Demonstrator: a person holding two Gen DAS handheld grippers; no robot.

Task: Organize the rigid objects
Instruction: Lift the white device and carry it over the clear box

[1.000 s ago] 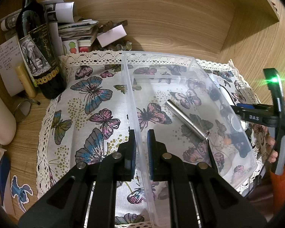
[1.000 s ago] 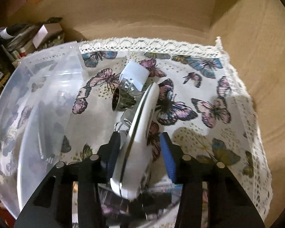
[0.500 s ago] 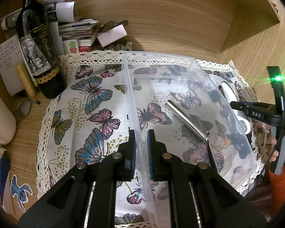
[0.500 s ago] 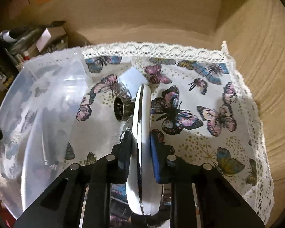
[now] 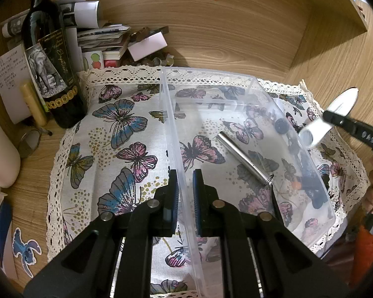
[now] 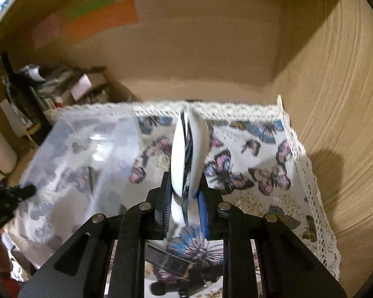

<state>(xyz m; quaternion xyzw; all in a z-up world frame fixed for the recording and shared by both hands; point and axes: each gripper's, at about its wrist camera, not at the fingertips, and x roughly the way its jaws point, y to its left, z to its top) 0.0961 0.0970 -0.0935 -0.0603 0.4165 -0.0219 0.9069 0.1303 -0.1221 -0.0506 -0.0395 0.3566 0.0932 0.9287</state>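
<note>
Wooden desk alcove, butterfly cloth point(image 5: 126, 124) with lace edging spread over it.

Left gripper point(image 5: 185, 196): fingers nearly together, straddling the near-left wall of the clear bin point(image 5: 238, 79); pinching or only bracing that wall — cannot tell. Steadies bin on cloth.

Right gripper point(image 6: 184, 211): fingers clamped on a flat white object point(image 6: 186, 149), held edge-on, lifted clear of cloth. Appears to be a folding tool with dark inner parts; exact type cannot be told. Seen from left wrist as a white tip point(image 5: 343, 103) beyond the bin's right wall, raised, apart from bin.

Inside bin: one metal tube point(image 5: 243, 159) lying diagonally on the floor. Dark shapes near the right wall; whether inside or behind it — unclear.

Beyond cloth, rear left: wine bottle point(image 5: 52, 57), stacked papers point(image 5: 97, 37), small box point(image 5: 148, 46). Not part of the step.

Step in hand (judged): carry phase. Object picked, not yet over bin.

Next move calls for:
- Shift right gripper leftward, above the bin's right wall.
- Keep height enough to clear the rim.
- Lower toward free floor beside tube; avoid striking it.
- Open fingers only once object is low inside.
- Hold left gripper fixed so bin does not slide.

Risk: thin edge-on grip; object may pivot during travel.
</note>
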